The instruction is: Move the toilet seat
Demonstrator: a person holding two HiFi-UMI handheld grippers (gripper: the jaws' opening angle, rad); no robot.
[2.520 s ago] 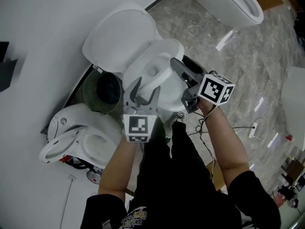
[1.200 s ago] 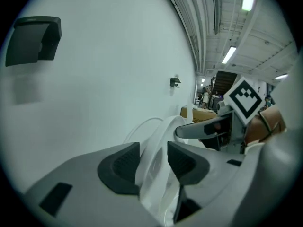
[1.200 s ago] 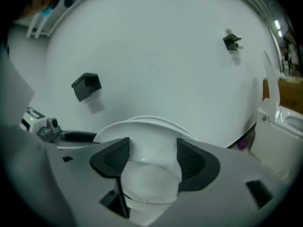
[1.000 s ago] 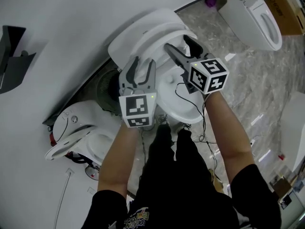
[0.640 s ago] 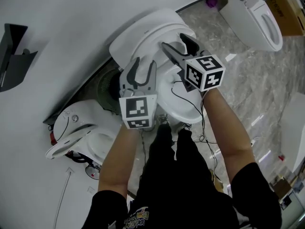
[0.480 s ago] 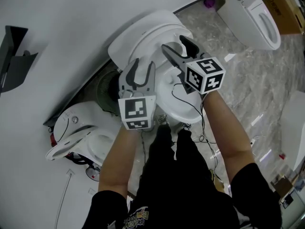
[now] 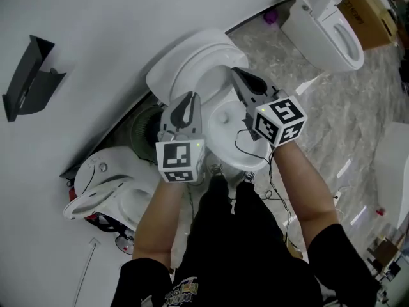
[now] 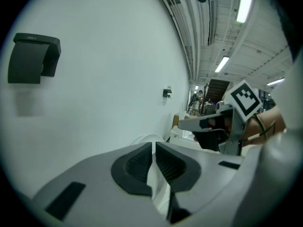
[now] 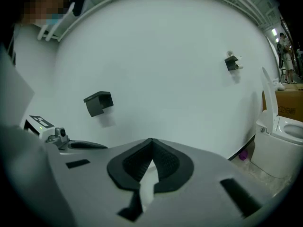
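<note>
One toilet seat (image 7: 211, 75) is on view. It is tipped up at the back of the middle toilet's bowl (image 7: 233, 130), just in front of the one lid (image 7: 167, 69), which leans on the white wall (image 7: 96, 18).

Two claws are over that bowl:
- **Left claw** (image 7: 186, 102): over the bowl's left rim. Its jaws have just been closing and are now clenched. Only a thin slit remains between the pads (image 8: 135, 167), and nothing is seen pressed there.
- **Right claw** (image 7: 236, 75): points at the seat's lower edge. Its jaws have also just been closing and are clenched, tips meeting and empty.

Contact between either tip and the seat cannot be told.

Three toilets are counted in all:
- the middle one;
- a second toilet (image 7: 102, 184) at lower left by the wall;
- a third toilet (image 7: 326, 24) at upper right, well apart, with its lid raised.

One dark round bin (image 7: 144, 130) stands between the middle and second toilets. In the right gripper view, two black fittings are fixed to the wall: a near bracket (image 9: 98, 103) and a far bracket (image 9: 232, 63).

One cardboard box (image 7: 367, 8) lies beside the third toilet. One small purple object (image 7: 271, 16) sits at the foot of the wall. Loose cables (image 7: 275, 184) lie on the marbled floor (image 7: 345, 107).
</note>
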